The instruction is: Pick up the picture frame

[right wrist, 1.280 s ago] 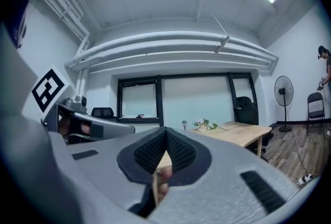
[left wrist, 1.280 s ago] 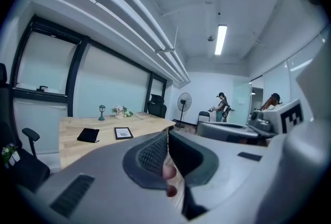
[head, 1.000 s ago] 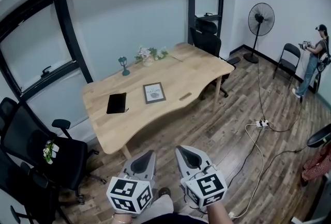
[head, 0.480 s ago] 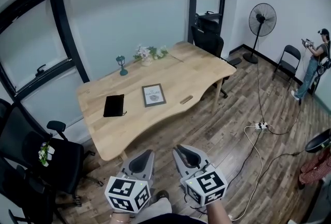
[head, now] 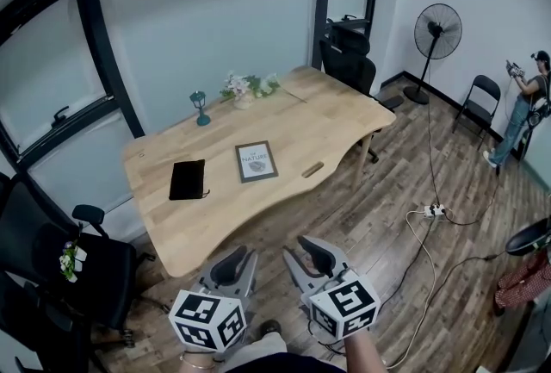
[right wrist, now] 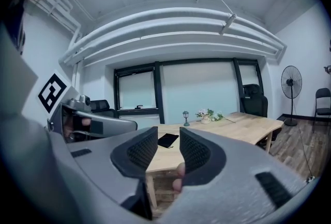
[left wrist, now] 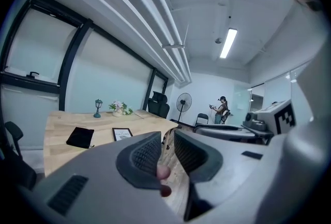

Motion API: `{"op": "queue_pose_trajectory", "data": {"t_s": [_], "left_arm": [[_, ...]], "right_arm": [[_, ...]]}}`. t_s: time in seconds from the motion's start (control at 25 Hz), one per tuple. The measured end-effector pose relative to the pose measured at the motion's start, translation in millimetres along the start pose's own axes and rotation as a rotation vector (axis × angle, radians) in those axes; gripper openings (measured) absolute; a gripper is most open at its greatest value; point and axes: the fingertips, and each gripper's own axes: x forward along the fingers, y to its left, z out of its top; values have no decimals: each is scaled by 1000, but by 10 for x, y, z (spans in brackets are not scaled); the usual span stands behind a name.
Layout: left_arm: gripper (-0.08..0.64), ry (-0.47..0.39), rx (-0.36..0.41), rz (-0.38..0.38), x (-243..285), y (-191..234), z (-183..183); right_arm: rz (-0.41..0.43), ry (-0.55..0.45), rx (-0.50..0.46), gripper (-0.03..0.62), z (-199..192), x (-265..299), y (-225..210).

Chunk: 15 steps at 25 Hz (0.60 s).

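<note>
Picture frame (head: 256, 161): lies flat near the mid of the light wood table (head: 344, 117). Dark rim, pale print w/ text. Untouched, well apart from both grippers.
Black pouch (head: 188, 179): flat on table, left of frame.
Small wooden block (head: 312, 169): right of frame, by table's near edge.
Teal lantern ornament (head: 200, 108), flower posy (head: 248, 89): far side of table, by the window wall.
Left gripper (head: 244, 254): held low over wood floor (head: 387, 190), short of table's near corner. Jaws a narrow gap apart, have just been opening, nothing betw. them.
Right gripper (head: 301, 252): just beside left one. Jaws wider apart, likewise just been opening, empty.
Surrounds: black office chair (head: 349, 61) at table's far end, pedestal fan (head: 437, 31) and folding chair (head: 484, 96) by right wall, person (head: 525, 108) standing far right, power strip (head: 433, 209) w/ cables on floor.
</note>
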Motion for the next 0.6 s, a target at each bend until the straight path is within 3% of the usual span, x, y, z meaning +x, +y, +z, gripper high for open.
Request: {"op": "queue_pose_trajectory", "data": {"t_s": [0.6], "left_arm": [[121, 21, -45, -45, 308, 570, 167]], "right_arm": [[-12, 68, 3, 147, 52, 665, -106]]}}
